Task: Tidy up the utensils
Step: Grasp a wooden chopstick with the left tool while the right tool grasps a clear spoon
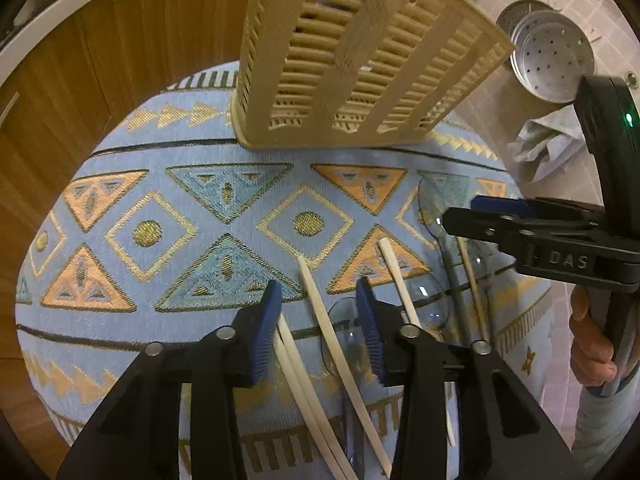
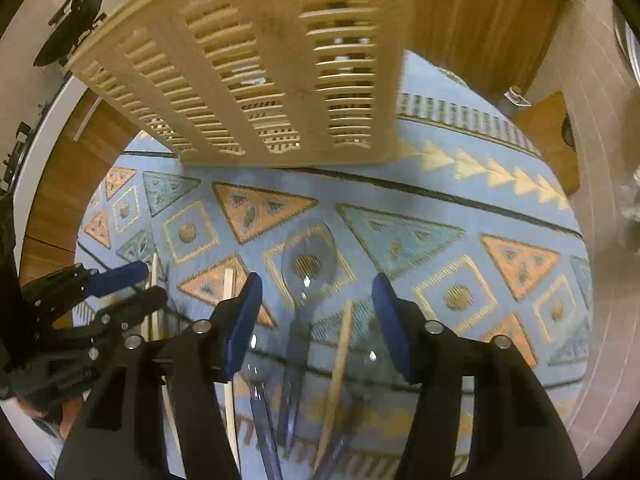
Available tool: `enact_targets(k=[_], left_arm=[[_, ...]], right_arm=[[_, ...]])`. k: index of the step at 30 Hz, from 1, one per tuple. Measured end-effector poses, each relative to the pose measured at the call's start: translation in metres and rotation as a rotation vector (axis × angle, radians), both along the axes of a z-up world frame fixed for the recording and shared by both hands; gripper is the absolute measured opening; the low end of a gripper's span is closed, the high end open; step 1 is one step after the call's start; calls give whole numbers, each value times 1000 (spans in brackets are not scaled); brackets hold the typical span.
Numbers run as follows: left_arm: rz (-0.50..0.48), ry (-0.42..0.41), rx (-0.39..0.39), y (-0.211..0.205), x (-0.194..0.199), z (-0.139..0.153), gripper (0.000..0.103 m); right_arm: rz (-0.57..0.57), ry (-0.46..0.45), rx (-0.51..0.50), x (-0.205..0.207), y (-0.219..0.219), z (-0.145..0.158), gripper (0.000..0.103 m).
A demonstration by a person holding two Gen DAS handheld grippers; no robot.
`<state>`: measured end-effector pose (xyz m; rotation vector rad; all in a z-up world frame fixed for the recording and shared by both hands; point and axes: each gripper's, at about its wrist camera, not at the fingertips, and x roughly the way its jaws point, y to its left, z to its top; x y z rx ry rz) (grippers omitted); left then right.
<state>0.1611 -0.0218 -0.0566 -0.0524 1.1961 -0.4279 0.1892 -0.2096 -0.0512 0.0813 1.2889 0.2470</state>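
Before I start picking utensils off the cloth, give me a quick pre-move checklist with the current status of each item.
1. Left gripper open: ok.
2. Right gripper open: ok.
3. Both grippers empty: ok.
4. White chopsticks between the left fingers, ready to grasp: ok.
5. Clear spoon lined up ahead of the right gripper: ok.
6. Beige slotted caddy upright on the patterned cloth: ok; whether its top opening is free: cannot tell.

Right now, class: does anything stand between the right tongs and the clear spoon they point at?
Nothing visible does. The right tongs are open above the cloth, with the spoon lying unobstructed between the fingers. A chopstick lies beside its handle; whether they touch is unclear.
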Motion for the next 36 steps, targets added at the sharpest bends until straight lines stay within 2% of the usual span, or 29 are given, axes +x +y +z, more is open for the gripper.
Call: enact_targets(k=[5, 8, 10, 12, 15, 18, 19, 20, 24, 26, 31, 36], left_arm=[[-6, 7, 10, -8, 6, -2, 32], [-12, 4, 22, -14, 6, -3, 31], [-12, -4, 42, -16, 7, -2, 27], [-13, -3, 52, -23, 10, -4, 15], [-10, -4, 63, -23, 12, -4, 9], [-4, -7, 51, -22, 11, -4, 8], [0, -12, 42, -21, 10, -3, 8], [3, -21, 33, -21, 9, -2, 7], [5, -61, 1, -17, 3, 7, 6], [4, -99, -29, -16, 0, 17, 4], [5, -190, -86, -11, -10, 45, 2], [-3, -282, -110, -9, -26, 72, 2]], right_arm=[[12, 21, -22, 7, 11, -13, 43], [14, 7, -44, 8, 14, -14, 43], [18, 3, -55, 8, 19, -15, 43], [23, -3, -74, 7, 24, -16, 43], [27, -9, -100, 6, 30, -18, 43], [21, -12, -121, 6, 34, -18, 42], [21, -18, -140, 5, 36, -18, 39], [21, -24, -155, 2, 47, -20, 31], [37, -26, -127, -5, 53, -22, 30], [45, -45, -96, -10, 50, -17, 30], [86, -159, -36, -35, 37, 13, 30], [125, -263, 26, -57, 20, 45, 30]])
